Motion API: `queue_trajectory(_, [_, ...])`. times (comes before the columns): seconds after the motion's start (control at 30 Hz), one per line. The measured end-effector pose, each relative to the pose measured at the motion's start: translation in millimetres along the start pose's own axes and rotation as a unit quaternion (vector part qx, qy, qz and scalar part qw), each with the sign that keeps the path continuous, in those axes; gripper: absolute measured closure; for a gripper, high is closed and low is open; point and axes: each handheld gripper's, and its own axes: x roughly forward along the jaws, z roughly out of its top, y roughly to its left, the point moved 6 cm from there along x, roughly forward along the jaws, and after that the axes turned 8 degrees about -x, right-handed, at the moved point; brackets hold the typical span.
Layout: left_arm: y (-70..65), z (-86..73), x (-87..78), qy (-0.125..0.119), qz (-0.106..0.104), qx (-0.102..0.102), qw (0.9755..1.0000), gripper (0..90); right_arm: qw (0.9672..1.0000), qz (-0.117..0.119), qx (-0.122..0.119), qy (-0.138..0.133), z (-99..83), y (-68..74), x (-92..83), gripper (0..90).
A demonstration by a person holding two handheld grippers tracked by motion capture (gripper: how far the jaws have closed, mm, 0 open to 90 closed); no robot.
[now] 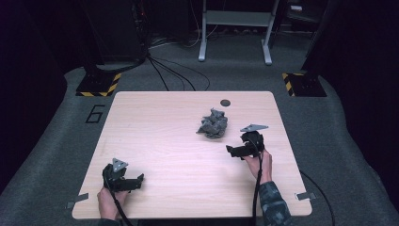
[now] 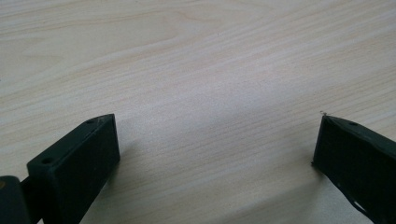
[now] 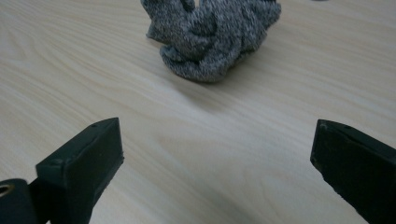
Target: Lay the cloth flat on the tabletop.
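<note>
Near the right edge of the desk [image 1: 155, 141], the right tongs [image 1: 230, 150] sit low over the wood with their two black jaws spread wide and nothing between them. A hand [image 1: 260, 165] grips them from behind, a patterned sleeve [image 1: 273, 205] runs back toward the near edge, and a grey three-cornered plate [image 1: 254, 127] rides on top. In the right gripper view, the same tongs [image 3: 217, 144] point at a crumpled grey knitted cloth [image 3: 212, 32], which lies on the bare wood ahead of the jaws, near but not touching them.

In the high view, that cloth [image 1: 212, 124] is a rumpled heap on the far right part of the desk, just beyond and to the left of the right tongs. A small dark round disc [image 1: 225, 102] sits in the desktop farther back, close to the far edge.

At the near left corner, the left tongs [image 1: 136, 181] are held by the other hand [image 1: 109, 202], well apart from the cloth. Their jaws also stand wide. In the left gripper view, the left tongs [image 2: 217, 140] frame only pale wood grain.

Black cables [image 1: 256, 188] trail from the tongs toward the person. Around the desk lies grey carpet [image 1: 56, 141], with a number marked on it at the left and yellow-and-black striped bases at the far corners.
</note>
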Motion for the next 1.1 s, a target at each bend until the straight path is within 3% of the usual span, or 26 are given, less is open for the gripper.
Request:
queue_trajectory(0.23, [-0.2,0.0,0.0,-0.001,0.000,-0.001,1.0000,0.3,0.9998,0.010,-0.011,0.015,33.7,3.7,27.8,1.4])
queue_trajectory(0.3, [-0.2,0.0,0.0,-0.001,0.000,0.000,1.0000,0.3,0.9997,0.013,-0.003,0.021,39.9,3.0,36.2,0.5])
queue_trajectory(0.5, [-0.2,0.0,0.0,0.000,0.000,0.000,1.0000,0.4,0.9990,0.019,0.004,0.040,52.1,-0.4,58.5,0.0])
queue_trajectory(0.67, [-0.4,0.0,0.2,-0.002,0.000,-0.001,1.0000,0.4,0.9989,0.017,0.004,0.044,57.6,-2.9,67.2,1.6])
queue_trajectory(1.03, [-0.2,0.0,0.1,-0.001,-0.001,-0.001,1.0000,0.4,0.9984,0.012,0.001,0.055,64.7,-5.4,86.3,16.0])
queue_trajectory(1.1, [-0.1,0.1,0.4,-0.003,0.000,-0.001,1.0000,0.4,0.9979,0.010,0.006,0.063,62.0,-5.4,91.1,25.8])
